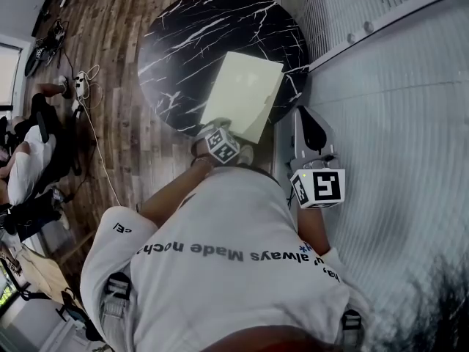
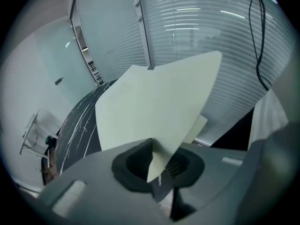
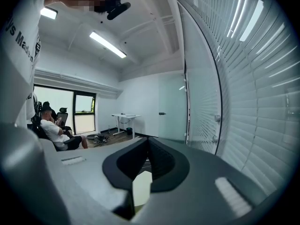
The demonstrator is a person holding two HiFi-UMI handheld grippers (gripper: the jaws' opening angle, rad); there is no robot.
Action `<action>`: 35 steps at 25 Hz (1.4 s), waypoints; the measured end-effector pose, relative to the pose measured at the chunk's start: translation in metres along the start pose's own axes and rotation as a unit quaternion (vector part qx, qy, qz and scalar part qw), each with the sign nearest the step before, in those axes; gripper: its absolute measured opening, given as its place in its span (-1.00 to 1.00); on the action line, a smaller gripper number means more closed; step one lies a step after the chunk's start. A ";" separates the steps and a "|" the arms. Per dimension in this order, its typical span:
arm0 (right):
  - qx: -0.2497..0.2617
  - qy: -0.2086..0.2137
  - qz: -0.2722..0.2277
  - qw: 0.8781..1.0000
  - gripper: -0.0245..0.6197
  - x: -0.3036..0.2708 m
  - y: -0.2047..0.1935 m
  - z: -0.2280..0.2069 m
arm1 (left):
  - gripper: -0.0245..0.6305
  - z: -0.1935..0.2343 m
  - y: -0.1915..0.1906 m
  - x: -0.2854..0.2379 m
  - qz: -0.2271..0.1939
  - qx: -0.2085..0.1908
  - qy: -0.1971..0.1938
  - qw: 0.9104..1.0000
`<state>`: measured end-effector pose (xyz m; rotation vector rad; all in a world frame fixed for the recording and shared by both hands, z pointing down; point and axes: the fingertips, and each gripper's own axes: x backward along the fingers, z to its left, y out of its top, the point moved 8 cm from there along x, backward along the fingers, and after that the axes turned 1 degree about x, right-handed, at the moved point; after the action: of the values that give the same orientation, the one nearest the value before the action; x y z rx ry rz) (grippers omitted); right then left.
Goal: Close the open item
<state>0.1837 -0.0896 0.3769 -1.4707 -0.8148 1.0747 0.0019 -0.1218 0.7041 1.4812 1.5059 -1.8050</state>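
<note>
Cream folder point(image 1: 245, 94) (or thin book, can't tell which) sits at the near right edge of the round black marble table point(image 1: 190, 42), overhanging the rim toward the person. Its long axis runs away from the person, leaning slightly right in head view. Its top cover point(image 2: 154, 107) is lifted and tilted up, with a second pale layer point(image 2: 202, 125) showing behind it. Left gripper point(image 1: 220, 132) pinches the cover's near corner, jaws clamped on it point(image 2: 154, 161). Right gripper point(image 1: 308, 119) is well right of the folder beside the glass wall with blinds point(image 1: 396, 86), jaws pressed together point(image 3: 149, 144) on nothing. Wood floor point(image 1: 117, 86) on the left, with a seated person point(image 1: 29, 160) at its far edge
</note>
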 end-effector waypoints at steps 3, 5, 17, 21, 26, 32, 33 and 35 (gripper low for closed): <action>0.003 -0.002 0.005 1.000 -0.92 0.000 -0.006 -0.003 | -0.78 -0.005 0.003 -0.009 0.015 -0.014 -0.005 1.000; 0.001 -0.006 0.012 1.000 -0.92 -0.001 -0.010 -0.005 | -0.77 -0.007 0.005 -0.014 0.028 -0.025 -0.007 0.999; 0.015 -0.003 0.126 0.992 -0.92 -0.044 -0.094 -0.026 | -0.72 -0.018 0.010 -0.035 0.106 -0.075 -0.012 0.991; 0.005 0.011 0.198 0.980 -0.92 -0.072 -0.156 -0.034 | -0.71 -0.020 0.011 -0.037 0.123 -0.087 -0.016 0.988; 0.019 0.040 0.280 0.959 -0.92 -0.116 -0.231 -0.038 | -0.71 -0.018 0.013 -0.043 0.140 -0.096 -0.020 0.985; 0.002 0.068 0.354 0.933 -0.92 -0.144 -0.296 -0.040 | -0.69 -0.019 0.017 -0.043 0.160 -0.112 -0.032 0.980; 0.004 0.071 0.366 0.928 -0.92 -0.148 -0.302 -0.040 | -0.69 -0.018 0.017 -0.044 0.162 -0.114 -0.033 0.980; 0.009 0.076 0.389 0.918 -0.92 -0.153 -0.315 -0.040 | -0.69 -0.018 0.017 -0.045 0.165 -0.118 -0.033 0.979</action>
<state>0.1870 -0.1886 0.7154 -1.8914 -0.0736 1.5066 0.0416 -0.1275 0.7369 1.4386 1.2992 -1.4168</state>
